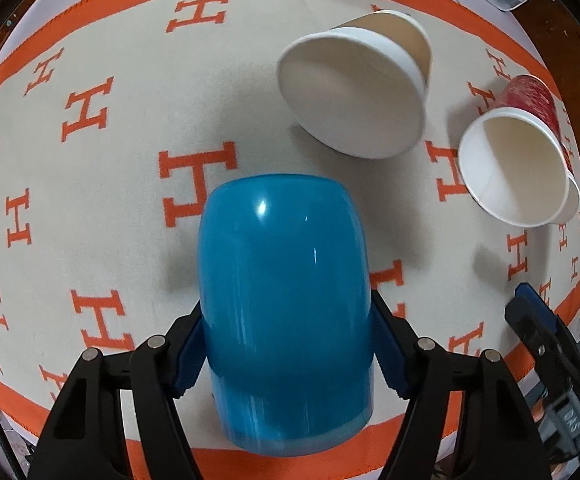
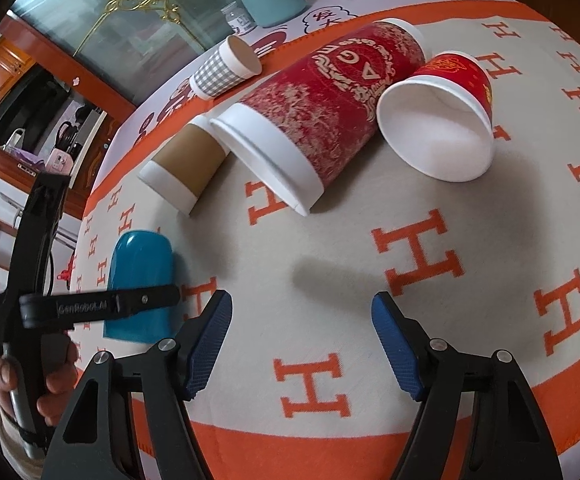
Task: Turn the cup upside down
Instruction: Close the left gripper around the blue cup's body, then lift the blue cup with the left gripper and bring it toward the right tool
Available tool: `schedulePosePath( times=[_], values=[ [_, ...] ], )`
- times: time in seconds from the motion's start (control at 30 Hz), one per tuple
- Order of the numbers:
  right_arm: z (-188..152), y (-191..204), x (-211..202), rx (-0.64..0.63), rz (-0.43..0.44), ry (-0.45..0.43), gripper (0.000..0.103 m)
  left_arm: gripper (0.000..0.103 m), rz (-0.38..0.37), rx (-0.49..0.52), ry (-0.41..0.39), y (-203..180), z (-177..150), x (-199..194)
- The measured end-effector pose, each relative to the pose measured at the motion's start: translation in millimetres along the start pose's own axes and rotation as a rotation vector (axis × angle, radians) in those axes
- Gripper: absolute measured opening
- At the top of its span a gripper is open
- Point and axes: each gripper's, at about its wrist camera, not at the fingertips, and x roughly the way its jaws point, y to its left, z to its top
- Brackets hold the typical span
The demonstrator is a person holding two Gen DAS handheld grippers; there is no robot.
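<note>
Nearest, low in the left wrist frame, the left gripper (image 1: pixel 285 344) is clamped on the blue cup (image 1: pixel 283 312), apparently mid-flip; next comes setting it mouth-down on the cloth (image 1: pixel 129 200), bare at frame left. Paper cups (image 1: pixel 354 88) crowd upper right. The right gripper (image 2: pixel 302 344) hangs apart, empty.

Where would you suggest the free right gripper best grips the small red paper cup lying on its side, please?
Across its red side wall, mid-body, coming down from above: the small red paper cup lies tipped with its open mouth toward the open right gripper, and the thin rim would crush.
</note>
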Motion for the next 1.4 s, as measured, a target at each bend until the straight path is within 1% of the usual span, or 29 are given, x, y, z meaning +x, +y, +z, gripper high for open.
schedulePosePath(
  times=[0.23,0.4,0.5,0.53,0.63,0.67,0.9,0.97,1.03,1.27,1.4],
  values=[
    [2,-5,-6,0.017,0.008,-0.009,0.072,0.068,-0.007,0.020,-0.072,-23,-18,-24],
    [-7,-5,-14,0.013,0.022,-0.015,0.072,0.068,-0.016,0.021,-0.108,-40,-36,-28],
    [-14,-6,-22,0.001,0.025,-0.021,0.072,0.068,-0.028,0.012,-0.130,-52,-58,-31],
    [-17,-6,-23,-0.002,0.024,-0.024,0.072,0.068,-0.036,0.009,-0.138,-57,-71,-30],
    [-23,-9,-32,-0.008,0.021,-0.035,0.072,0.068,-0.052,-0.003,-0.163,-69,-87,-33],
    [-25,-11,-34,-0.007,0.020,-0.038,0.072,0.068,-0.054,-0.004,-0.173,-66,-102,-32],
    [-39,-26,-51,0.000,0.009,-0.054,0.072,0.068,-0.056,-0.033,-0.231,-88,-133,-33],
    [-42,-30,-55,-0.001,0.002,-0.058,0.072,0.068,-0.050,-0.035,-0.244,-87,-139,-37],
    [-45,-36,-59,0.000,-0.003,-0.059,0.072,0.068,-0.050,-0.038,-0.244,-95,-145,-31],
    [-55,-51,-63,0.007,-0.009,-0.048,0.072,0.068,-0.036,-0.050,-0.209,-96,-154,-12],
    [-59,-56,-66,0.004,-0.012,-0.045,0.072,0.068,-0.023,-0.037,-0.227,-102,-155,-10]
  ],
)
